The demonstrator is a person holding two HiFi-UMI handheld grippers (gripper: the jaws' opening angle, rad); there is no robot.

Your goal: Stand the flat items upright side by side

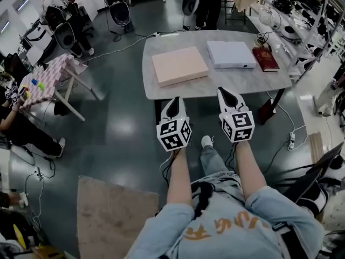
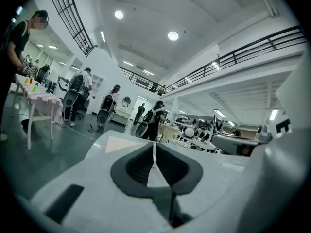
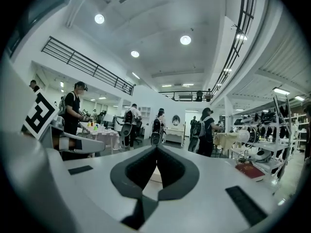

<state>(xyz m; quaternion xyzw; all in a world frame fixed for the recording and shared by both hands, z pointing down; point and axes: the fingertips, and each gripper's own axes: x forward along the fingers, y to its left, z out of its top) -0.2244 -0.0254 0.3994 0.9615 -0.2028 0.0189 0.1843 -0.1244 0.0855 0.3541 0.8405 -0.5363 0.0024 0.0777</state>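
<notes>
Pink flat box (image 1: 179, 65), white flat box (image 1: 231, 54) and dark-red book (image 1: 265, 59) all lay flat on the grey table (image 1: 226, 81), none yet upright; we held left gripper (image 1: 174, 103) and right gripper (image 1: 225, 95) clenched, empty.

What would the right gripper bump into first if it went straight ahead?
Probably the white box, flat on the table just ahead of the right gripper; depth is hard to judge.

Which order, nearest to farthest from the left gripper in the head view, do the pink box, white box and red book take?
Measured from the left gripper, held just short of the table:
1. Pink box, straight ahead on the table's left part.
2. White box, ahead and to the right.
3. Red book, farthest right, beside the white box.
</notes>
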